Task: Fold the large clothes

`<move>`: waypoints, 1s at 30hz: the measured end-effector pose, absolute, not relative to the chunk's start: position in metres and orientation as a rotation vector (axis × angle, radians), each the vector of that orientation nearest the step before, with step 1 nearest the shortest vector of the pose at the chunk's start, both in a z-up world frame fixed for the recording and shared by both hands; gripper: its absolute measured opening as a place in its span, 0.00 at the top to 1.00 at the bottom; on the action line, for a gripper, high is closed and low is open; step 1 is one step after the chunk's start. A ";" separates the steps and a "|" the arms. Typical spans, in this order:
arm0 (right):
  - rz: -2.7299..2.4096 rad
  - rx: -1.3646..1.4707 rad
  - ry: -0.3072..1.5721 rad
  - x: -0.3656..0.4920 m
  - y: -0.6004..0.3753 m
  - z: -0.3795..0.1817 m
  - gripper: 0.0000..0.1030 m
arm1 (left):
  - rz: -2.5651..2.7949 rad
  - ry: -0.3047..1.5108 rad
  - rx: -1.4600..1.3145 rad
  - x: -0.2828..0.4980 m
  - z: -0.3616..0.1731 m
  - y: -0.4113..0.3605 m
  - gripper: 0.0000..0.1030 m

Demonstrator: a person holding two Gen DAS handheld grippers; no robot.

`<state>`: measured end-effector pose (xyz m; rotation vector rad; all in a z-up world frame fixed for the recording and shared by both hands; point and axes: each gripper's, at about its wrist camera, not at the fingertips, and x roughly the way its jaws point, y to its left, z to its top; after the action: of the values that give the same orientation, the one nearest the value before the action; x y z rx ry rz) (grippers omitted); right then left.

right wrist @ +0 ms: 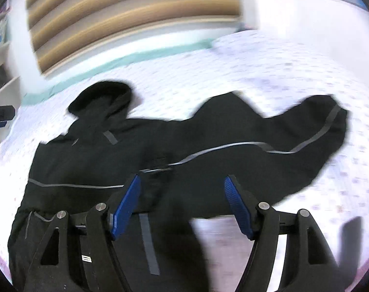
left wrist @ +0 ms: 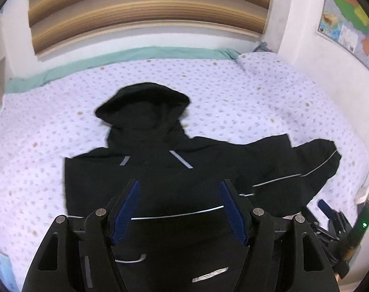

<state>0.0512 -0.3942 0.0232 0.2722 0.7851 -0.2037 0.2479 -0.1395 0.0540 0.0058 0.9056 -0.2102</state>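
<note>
A black hooded jacket is lying spread flat on a bed covered by a pale dotted sheet, its hood pointing away toward the striped headboard. The left gripper is hanging above the jacket's body with its jaws standing wide apart and nothing between the blue pads; the cloth is lying well below them, not touching. Ahead of these jaws are two short silver strips on the chest, and past them the hood. Off to the right of the jaws one sleeve is stretching sideways across the sheet, a thin silver line running along it.

The right gripper is hovering over the jacket too, its jaws also wide and empty, the picture smeared by blur. Ahead and to the right of its jaws the sleeve is reaching out; to the left the hood is lying. Below the right finger the sheet is showing bare. In the left wrist view the other gripper is peeking in at the lower right edge.
</note>
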 end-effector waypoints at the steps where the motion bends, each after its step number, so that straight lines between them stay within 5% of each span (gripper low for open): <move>1: -0.226 0.281 0.779 0.045 -0.407 0.022 0.27 | -0.216 0.908 0.000 0.251 0.045 -0.145 0.33; 12: -0.472 0.486 0.796 -0.009 -0.568 -0.029 0.24 | -0.210 1.033 -0.009 0.260 -0.159 -0.157 0.33; 27: -0.561 0.581 0.773 0.076 -0.678 -0.054 0.24 | -0.201 0.852 0.048 0.251 -0.173 -0.163 0.27; 29: -0.494 0.572 0.769 0.091 -0.677 -0.060 0.37 | -0.201 0.845 0.052 0.250 -0.174 -0.163 0.27; 30: -0.458 0.564 0.787 0.101 -0.675 -0.064 0.60 | -0.200 0.842 0.056 0.250 -0.174 -0.164 0.27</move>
<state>0.1006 -0.6751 -0.0638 0.5636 0.7868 -0.4583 0.2502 -0.1635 -0.1739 0.0555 0.8419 -0.2004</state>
